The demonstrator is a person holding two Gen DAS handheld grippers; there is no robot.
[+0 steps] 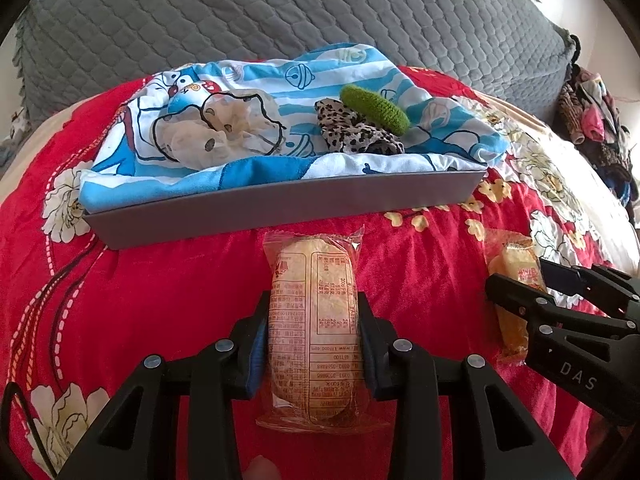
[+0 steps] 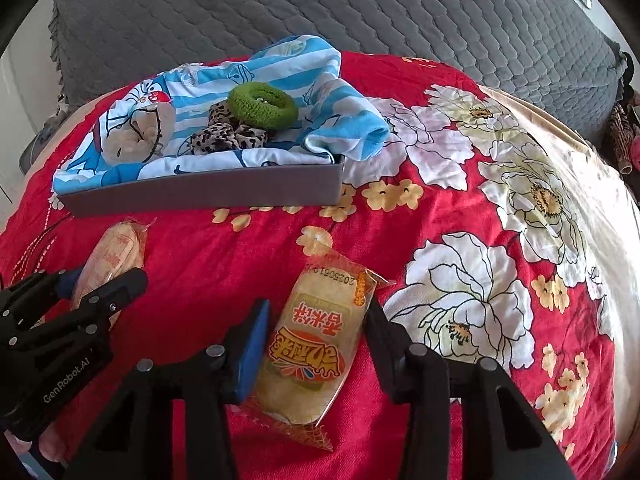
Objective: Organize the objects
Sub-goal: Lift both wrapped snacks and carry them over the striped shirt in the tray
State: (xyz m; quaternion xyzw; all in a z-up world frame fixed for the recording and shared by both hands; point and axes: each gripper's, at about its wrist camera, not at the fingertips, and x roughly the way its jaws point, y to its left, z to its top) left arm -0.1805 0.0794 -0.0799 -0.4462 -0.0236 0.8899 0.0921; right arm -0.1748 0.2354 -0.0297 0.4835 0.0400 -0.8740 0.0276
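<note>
The grey tray (image 1: 280,204) already holds a cartoon cloth (image 1: 256,120) and two scrunchies, while both snacks remain on the red bedspread (image 2: 400,240): left gripper (image 1: 314,344) clamps the rice cracker packet (image 1: 314,320); right gripper (image 2: 316,344), jaws parted, straddles the orange-labelled packet (image 2: 316,344) ungripped.

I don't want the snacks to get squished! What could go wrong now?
The left gripper is clamped on a rice cracker packet; squeezing hard could crack it. The right gripper straddles the other packet at a slant, so it may slip. The gray tray already holds a heaped towel.
</note>
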